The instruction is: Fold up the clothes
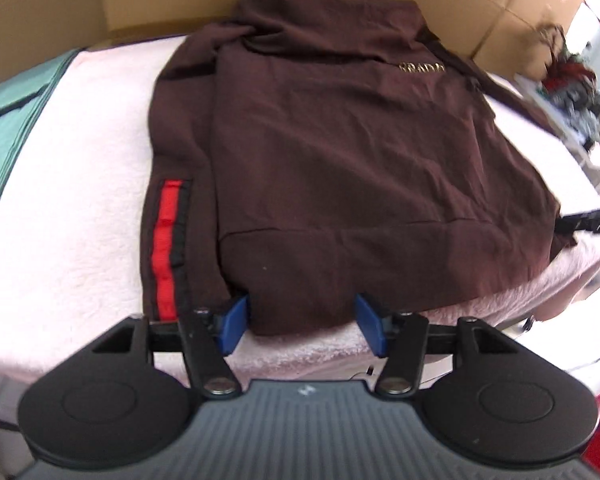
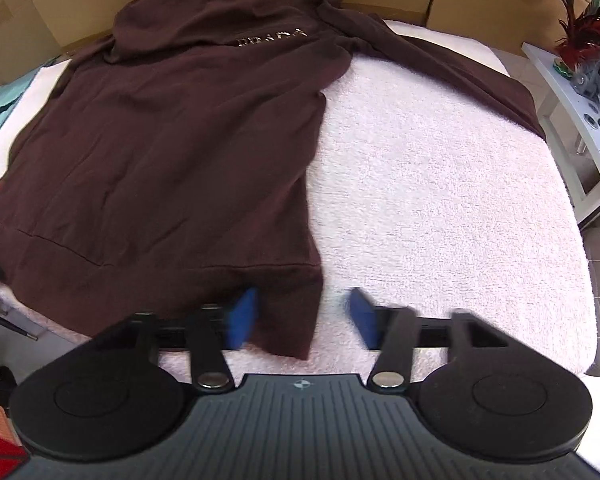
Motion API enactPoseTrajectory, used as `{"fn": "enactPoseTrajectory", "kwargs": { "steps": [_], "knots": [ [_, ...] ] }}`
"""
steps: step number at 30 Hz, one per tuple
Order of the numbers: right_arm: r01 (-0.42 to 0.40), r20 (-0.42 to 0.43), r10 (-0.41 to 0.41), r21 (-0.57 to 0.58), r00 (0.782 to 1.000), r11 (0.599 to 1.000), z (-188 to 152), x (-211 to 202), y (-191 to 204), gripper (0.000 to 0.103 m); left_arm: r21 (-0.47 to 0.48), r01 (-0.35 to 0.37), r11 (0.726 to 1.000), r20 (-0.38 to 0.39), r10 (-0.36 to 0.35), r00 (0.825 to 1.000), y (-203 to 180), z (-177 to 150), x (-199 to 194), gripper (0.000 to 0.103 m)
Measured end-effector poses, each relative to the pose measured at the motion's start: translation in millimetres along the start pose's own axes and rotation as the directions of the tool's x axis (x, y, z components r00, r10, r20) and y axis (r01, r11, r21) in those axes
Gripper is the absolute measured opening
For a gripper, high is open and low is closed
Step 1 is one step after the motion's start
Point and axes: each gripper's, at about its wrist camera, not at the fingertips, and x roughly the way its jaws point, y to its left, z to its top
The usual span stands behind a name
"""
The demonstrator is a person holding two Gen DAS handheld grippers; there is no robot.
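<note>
Brown hoodie [image 2: 172,152] hem between spread jaws

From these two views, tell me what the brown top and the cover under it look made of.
Brown top: soft matte knit, likely cotton jersey; it creases finely and drapes limp. Cover: pale pink terry or fleece, judging by its nubby, looped pile.

Black hand-held gripper [image 1: 302,320] (ribbed grey base), blue fingertips [image 1: 233,326].
</note>
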Motion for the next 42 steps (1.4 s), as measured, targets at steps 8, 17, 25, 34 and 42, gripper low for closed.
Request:
{"fn": "enactPoseTrajectory", "kwargs": {
  "steps": [8, 17, 25, 34, 42],
  "knots": [
    [0.064, -0.003, -0.064, 0.077, 0.998, 0.995, -14, -29, -6, 0.005, 0.09, 0.181, 0.979, -0.018, -0.18, 0.984, -6, 3, -18, 0.0],
    [0.156, -0.087, -0.146, 0.127, 0.985, 0.979, -41, -39, -17, 0.004, 0.081, 0.203, 0.976, -0.061, -0.198, 0.978, 1, -9, -24, 0.002],
    [0.148, -0.069, -0.142, 0.096, 0.987, 0.984, -25, -24, -14, 0.045, 0.123, 0.075, 0.99, -0.033, -0.071, 0.997, 2, 0, -11, 0.041],
    [0.135, -0.044, -0.132, 0.057, 0.99, 0.989, -5, -6, -10, 0.043, 0.104, 0.016, 0.994, 0.032, -0.019, 0.999, 4, 9, -12, 0.017],
    [0.121, -0.01, -0.12, 0.129, 0.993, 0.984, 7, -7, -24, 0.006, 0.086, -0.042, 0.995, 0.168, 0.027, 0.985, 22, 40, -45, 0.004]
  ]
}}
